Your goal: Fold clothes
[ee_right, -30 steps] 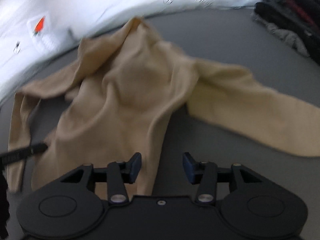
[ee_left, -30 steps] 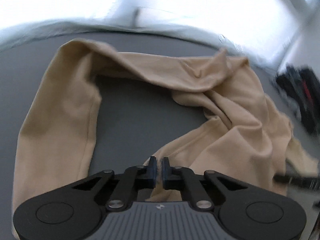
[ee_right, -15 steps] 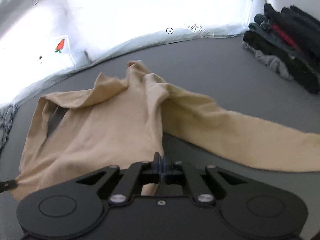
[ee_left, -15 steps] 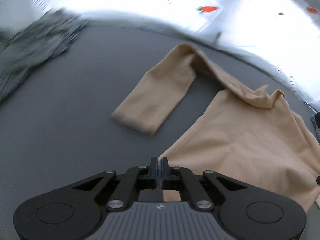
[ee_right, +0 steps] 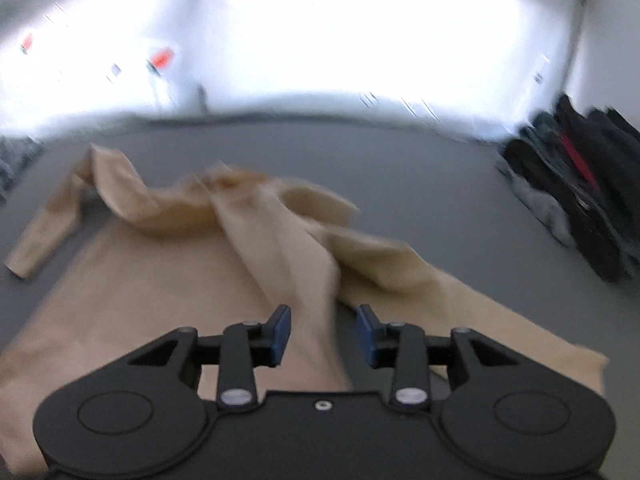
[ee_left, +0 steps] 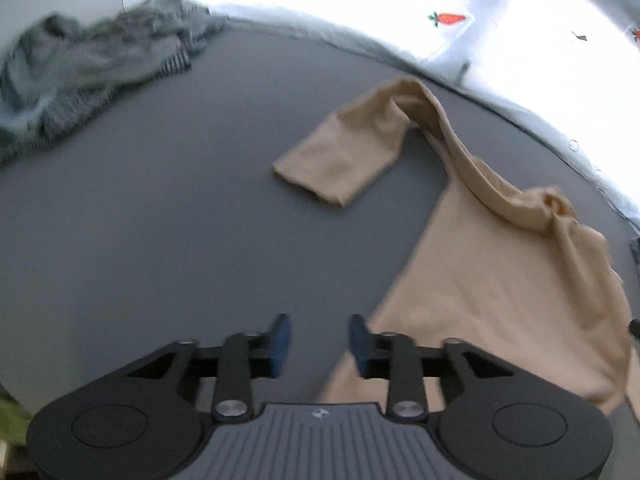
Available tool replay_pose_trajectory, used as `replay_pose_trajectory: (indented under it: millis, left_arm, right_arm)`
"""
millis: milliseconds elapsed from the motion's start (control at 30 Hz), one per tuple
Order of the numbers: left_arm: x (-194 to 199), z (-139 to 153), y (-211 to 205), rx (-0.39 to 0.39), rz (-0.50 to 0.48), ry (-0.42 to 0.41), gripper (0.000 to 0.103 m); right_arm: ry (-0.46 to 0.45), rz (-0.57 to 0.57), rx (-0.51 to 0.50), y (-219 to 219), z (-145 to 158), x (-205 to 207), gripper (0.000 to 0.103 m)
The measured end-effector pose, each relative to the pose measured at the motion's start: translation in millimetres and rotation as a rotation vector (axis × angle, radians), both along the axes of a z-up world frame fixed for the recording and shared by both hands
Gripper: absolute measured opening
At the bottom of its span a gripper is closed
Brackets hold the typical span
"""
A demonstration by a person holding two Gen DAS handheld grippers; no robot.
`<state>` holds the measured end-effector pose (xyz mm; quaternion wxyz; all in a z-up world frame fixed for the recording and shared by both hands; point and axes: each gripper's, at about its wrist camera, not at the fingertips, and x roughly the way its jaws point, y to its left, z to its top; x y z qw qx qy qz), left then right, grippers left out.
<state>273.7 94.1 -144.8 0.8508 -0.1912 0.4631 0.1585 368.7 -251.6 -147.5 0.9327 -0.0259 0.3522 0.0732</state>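
Observation:
A tan long-sleeved top (ee_left: pixel 500 280) lies spread on the grey table (ee_left: pixel 140 220), body flat, one sleeve (ee_left: pixel 348 160) bent out to the left. My left gripper (ee_left: pixel 318 338) is open and empty just above the top's lower left hem corner. In the right wrist view the same top (ee_right: pixel 160 280) shows with a raised fold down its right side and the other sleeve (ee_right: pixel 480 320) stretched out right. My right gripper (ee_right: pixel 324 332) is open over that fold, holding nothing.
A heap of grey clothes (ee_left: pixel 88 76) lies at the table's far left. A stack of dark clothes (ee_right: pixel 580 192) sits at the far right. A bright white wall with small stickers runs behind the table's far edge (ee_left: pixel 320 40).
Both grippers were shut on the top's lower hem half a second ago and have opened, letting it go. The top now lies flatter. Both cameras have pulled back a little.

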Motion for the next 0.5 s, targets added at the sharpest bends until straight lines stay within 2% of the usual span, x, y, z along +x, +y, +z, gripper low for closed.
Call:
replay_pose_trajectory:
  millis: [67, 167, 233, 333, 500]
  left_arm:
    - [15, -3, 10, 0.024, 0.005, -0.009, 0.046]
    - [39, -11, 26, 0.058, 0.008, -0.013, 0.049]
    - [59, -21, 37, 0.074, 0.0, -0.002, 0.05]
    - [85, -35, 50, 0.087, -0.015, 0.019, 0.052]
    - [118, -51, 64, 0.042, -0.041, 0.005, 0.06]
  right_arm:
    - [-0.023, 0.052, 0.065, 13, -1, 6, 0.023]
    - [0.043, 0.084, 0.113, 38, -15, 26, 0.008]
    - [0.068, 0.105, 0.139, 52, -26, 39, 0.007]
    - [0.084, 0.128, 0.089, 78, -39, 55, 0.007]
    - [0.138, 0.165, 0.04, 107, -60, 81, 0.007]
